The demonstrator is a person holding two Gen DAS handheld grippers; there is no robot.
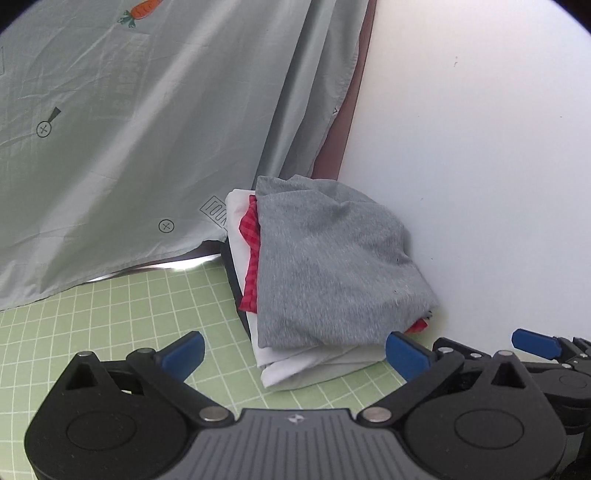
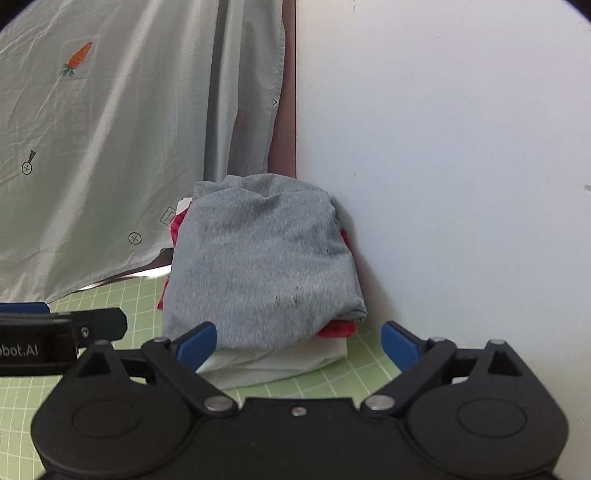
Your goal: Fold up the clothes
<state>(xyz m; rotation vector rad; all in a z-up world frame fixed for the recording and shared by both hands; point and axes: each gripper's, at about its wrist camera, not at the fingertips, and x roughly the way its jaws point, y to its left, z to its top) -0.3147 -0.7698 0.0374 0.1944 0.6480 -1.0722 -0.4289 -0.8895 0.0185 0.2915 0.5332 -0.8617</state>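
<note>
Landmark: pile of folded clothes (image 1: pixel 332 280) on the green gridded mat (image 1: pixel 110 314) that covers the bench, pushed against the white wall (image 1: pixel 480 147); every place below is told from this pile.
Curtain: pale green cloth (image 1: pixel 129 129) printed with a carrot (image 1: pixel 142 11) hangs behind and to the left of the pile, its lower edge just reaching the mat.
Left claw: the left claw (image 1: pixel 295 356) stands wide, both blue fingertips (image 1: pixel 184 354) spread to either side of the pile's near edge; nothing lies between the pads and they touch no cloth.
Pile, top layer: grey shirt (image 2: pixel 258 258), folded and lying loose over the rest, a little rumpled at its far end.
Pile, middle layer: red checked cloth (image 1: pixel 249 258) peeps out at the left side and again at the near right corner under the grey.
Pile, bottom layer: white folded cloth (image 2: pixel 280 363) lies flat on the mat, jutting out toward the cameras.
Right claw: the right claw (image 2: pixel 299 345) is also fully spread and holds nothing; in its own view the left fingertip overlaps the grey shirt's near edge, though I cannot tell whether it touches.
Side by side: the right claw's blue tip shows at the right of the pile in the left view.
</note>
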